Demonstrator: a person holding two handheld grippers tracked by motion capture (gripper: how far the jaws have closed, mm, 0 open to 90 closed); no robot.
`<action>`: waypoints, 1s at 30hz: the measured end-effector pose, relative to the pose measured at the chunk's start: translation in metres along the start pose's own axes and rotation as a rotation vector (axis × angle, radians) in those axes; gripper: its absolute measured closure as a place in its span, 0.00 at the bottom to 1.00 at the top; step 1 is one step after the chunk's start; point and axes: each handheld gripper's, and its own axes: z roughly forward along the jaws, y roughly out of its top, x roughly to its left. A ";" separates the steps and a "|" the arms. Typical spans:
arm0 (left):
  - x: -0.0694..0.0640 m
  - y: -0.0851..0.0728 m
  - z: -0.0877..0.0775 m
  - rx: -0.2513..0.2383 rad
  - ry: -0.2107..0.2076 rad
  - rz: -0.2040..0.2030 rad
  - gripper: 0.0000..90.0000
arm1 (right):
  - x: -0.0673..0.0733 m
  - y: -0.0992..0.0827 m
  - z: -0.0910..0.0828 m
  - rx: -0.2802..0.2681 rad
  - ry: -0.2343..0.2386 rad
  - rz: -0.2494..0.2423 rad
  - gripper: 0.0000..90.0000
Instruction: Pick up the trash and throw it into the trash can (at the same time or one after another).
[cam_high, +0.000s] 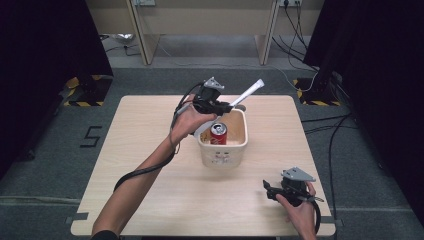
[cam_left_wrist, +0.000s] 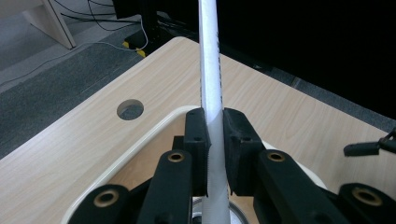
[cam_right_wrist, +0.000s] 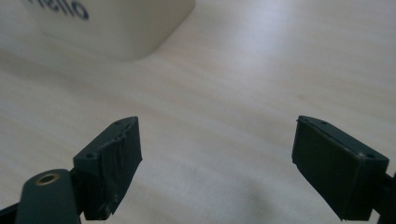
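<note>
**Wood table, cream bin with can, white tube pinched**

Pale wood-grain table (cam_high: 150, 150), rounded corners. Nearest, right gripper (cam_high: 272, 192) low over the front right of the top, black jaws spread wide, nothing between them. Mid-table: cream plastic bin (cam_high: 239, 146), squarish with a rounded rim, dark printing on the front; the right gripper view shows "Hello" on its wall (cam_right_wrist: 116, 28), rest unreadable. Inside stands a red drink can (cam_high: 218, 133), silver top, brand not legible. Left gripper (cam_high: 227, 106) above the bin's far rim, jaws pressed together on a white tube (cam_left_wrist: 211, 84), slim and smooth, slanting up and away. Round hole (cam_left_wrist: 130, 109) in the tabletop beyond.
</note>
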 end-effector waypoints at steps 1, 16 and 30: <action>0.000 0.000 0.001 -0.001 0.001 0.000 0.89 | -0.001 0.005 -0.002 -0.011 -0.001 -0.002 0.18; -0.011 0.008 0.009 -0.015 -0.026 0.032 0.89 | -0.022 0.110 -0.007 -0.137 0.107 0.020 0.17; -0.018 0.005 0.016 -0.005 -0.021 0.075 0.89 | -0.033 0.177 0.014 -0.171 0.168 0.074 0.18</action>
